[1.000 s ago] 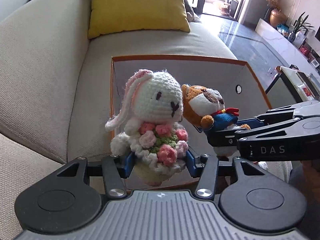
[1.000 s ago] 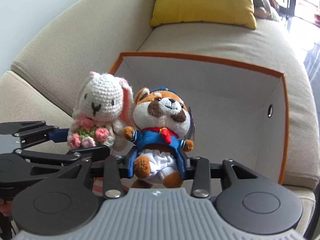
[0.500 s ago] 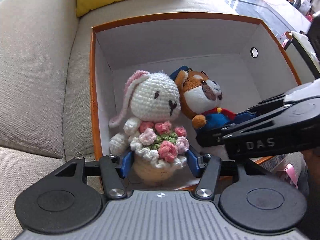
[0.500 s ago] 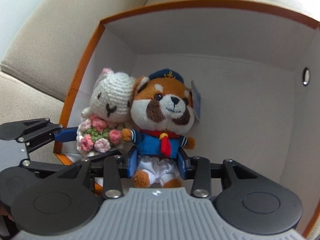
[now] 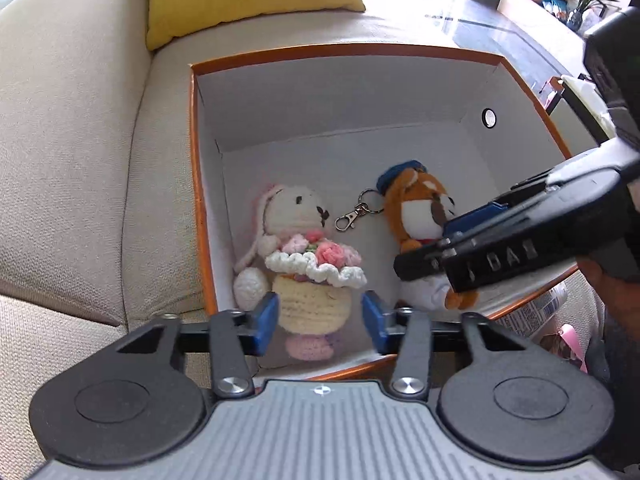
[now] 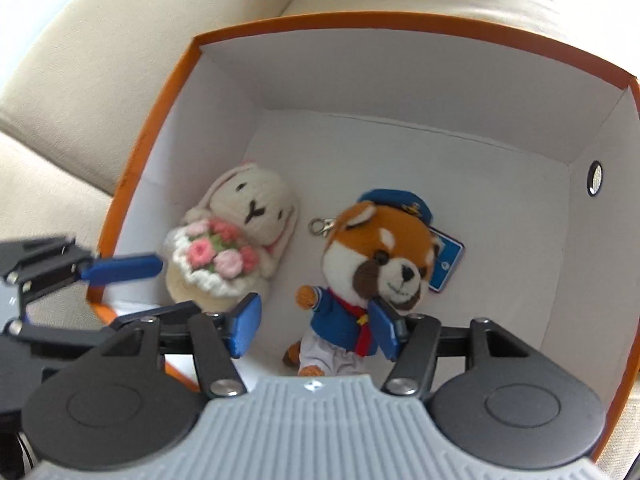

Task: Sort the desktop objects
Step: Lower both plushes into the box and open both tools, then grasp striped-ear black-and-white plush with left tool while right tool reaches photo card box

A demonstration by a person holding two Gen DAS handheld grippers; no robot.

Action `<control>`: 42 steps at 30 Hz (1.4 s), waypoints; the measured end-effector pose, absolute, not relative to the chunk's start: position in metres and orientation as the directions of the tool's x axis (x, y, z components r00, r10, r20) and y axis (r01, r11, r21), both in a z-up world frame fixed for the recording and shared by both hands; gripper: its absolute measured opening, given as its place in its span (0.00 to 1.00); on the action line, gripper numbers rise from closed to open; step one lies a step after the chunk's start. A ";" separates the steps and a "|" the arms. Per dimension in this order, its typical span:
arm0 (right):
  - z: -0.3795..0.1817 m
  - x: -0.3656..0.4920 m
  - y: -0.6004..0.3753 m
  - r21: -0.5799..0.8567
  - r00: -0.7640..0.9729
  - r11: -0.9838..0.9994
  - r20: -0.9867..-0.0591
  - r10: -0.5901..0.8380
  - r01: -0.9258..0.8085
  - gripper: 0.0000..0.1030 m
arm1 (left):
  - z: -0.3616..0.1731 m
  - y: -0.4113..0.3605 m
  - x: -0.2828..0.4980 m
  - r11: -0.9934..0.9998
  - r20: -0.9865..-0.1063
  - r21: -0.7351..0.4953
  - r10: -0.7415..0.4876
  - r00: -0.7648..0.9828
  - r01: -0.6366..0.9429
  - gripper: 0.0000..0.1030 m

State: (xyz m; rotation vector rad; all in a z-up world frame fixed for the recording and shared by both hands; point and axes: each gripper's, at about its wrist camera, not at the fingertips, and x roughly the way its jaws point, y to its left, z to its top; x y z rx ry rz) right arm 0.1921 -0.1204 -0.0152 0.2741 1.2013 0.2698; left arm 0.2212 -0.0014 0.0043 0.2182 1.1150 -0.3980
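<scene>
Bunny [image 5: 298, 248] & fox [image 6: 372, 276] lie side by side on floor of box [image 5: 340, 54] on sofa [image 5: 80, 120]. L claw [image 5: 318, 318] just narrowed, clear of bunny; R claw [image 6: 318, 330] just widened, pads off fox.

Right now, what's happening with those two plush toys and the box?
Both toys lie inside the orange-rimmed box on the sofa. The crocheted rabbit lies free between the left gripper pads, whose jaws just narrowed somewhat. The right gripper has just opened, and the sailor plush lies loose between its pads.
</scene>
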 end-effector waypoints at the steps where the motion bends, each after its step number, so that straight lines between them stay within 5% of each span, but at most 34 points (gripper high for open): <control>1: -0.017 0.194 -0.119 0.344 0.342 0.937 -0.875 0.342 -0.057 0.60 | 0.004 0.001 0.220 0.911 -0.901 -0.034 -0.206 0.381 0.412 0.47; 3: -0.021 0.197 -0.115 0.319 0.340 0.947 -0.886 0.315 -0.046 0.59 | 0.006 0.007 0.217 0.913 -0.893 -0.040 -0.215 0.396 0.405 0.45; 6: -0.031 0.201 -0.107 0.263 0.319 0.964 -0.911 0.261 -0.037 0.40 | 0.018 0.015 0.214 0.914 -0.868 -0.062 -0.248 0.430 0.401 0.45; 13: -0.038 0.198 -0.090 0.387 0.235 0.919 -0.888 0.395 -0.078 0.35 | 0.047 0.040 0.197 0.933 -0.807 -0.080 -0.267 0.526 0.351 0.45; 24: -0.025 0.183 -0.073 0.310 0.289 0.944 -0.899 0.330 -0.115 0.44 | 0.049 0.033 0.178 0.936 -0.802 -0.073 -0.261 0.538 0.345 0.49; 28: -0.001 0.165 -0.075 0.250 0.384 0.960 -0.880 0.281 -0.129 0.46 | 0.042 0.034 0.157 0.909 -0.804 -0.006 -0.252 0.539 0.416 0.58; 36: 0.049 0.113 -0.129 0.279 0.487 0.954 -0.821 0.297 -0.111 0.45 | 0.001 0.021 0.118 0.783 -0.822 0.224 -0.168 0.545 0.580 0.61; 42: 0.067 0.058 -0.158 0.307 0.535 0.950 -0.796 0.284 -0.049 0.45 | -0.012 0.048 0.137 0.802 -0.838 0.107 -0.245 0.487 0.588 0.65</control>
